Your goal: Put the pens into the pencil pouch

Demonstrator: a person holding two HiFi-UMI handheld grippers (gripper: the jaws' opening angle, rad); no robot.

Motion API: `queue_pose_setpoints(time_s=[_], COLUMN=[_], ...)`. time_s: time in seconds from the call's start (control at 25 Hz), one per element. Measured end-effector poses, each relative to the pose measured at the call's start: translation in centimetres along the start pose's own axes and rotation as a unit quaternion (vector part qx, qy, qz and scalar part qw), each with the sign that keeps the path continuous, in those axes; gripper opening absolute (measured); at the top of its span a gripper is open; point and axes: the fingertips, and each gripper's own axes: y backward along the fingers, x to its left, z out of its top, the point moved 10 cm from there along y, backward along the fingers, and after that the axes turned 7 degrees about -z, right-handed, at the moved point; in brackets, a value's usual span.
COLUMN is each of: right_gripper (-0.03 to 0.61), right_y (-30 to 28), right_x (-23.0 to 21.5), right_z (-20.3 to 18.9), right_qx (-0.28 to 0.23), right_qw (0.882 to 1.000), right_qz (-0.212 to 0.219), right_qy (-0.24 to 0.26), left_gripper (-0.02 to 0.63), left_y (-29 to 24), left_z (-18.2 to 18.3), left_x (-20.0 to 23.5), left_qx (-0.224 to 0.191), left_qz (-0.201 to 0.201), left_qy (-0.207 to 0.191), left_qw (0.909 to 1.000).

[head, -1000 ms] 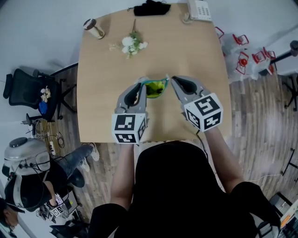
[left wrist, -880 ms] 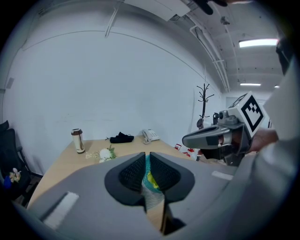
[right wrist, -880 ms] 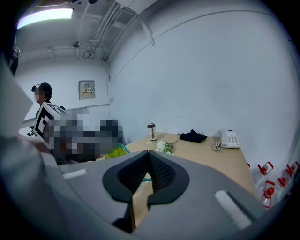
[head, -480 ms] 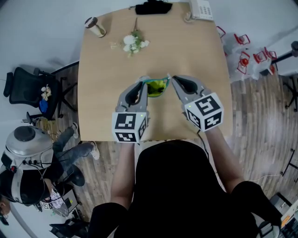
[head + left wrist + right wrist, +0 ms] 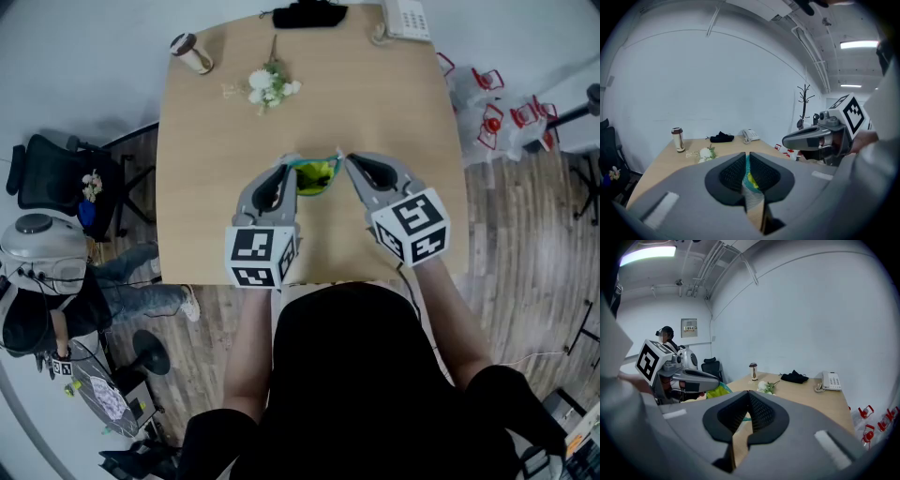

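- My left gripper [image 5: 289, 165] pinches the left rim of the pencil pouch [image 5: 314, 175], and its fingers are nearly together on the fabric.
- My right gripper [image 5: 348, 161] fingers clamp the teal rim at the opposite end.
- The pouch hangs between both grippers near the tabletop's [image 5: 216, 141] front edge, its long axis running from gripper to gripper.
- I can see no pens, and as I read it neither hand is free to fetch one.

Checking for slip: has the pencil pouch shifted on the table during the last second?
No. The pencil pouch keeps its spot on the table, with the same gap from the white flowers.
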Motion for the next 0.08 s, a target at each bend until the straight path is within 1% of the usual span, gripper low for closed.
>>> queue_pose_setpoints(time_s=[0.08], right_gripper=[0.009], right_y=[-0.11], right_x=[-0.06], right_z=[0.0], right_qx=[0.002], right_qw=[1.0], right_qz=[0.0], right_qy=[0.002], left_gripper=[0.028], left_y=[-0.07], left_z=[0.02], left_x=[0.08], left_qx=[0.0], left_qz=[0.0], left_qy=[0.001], left_qw=[1.0])
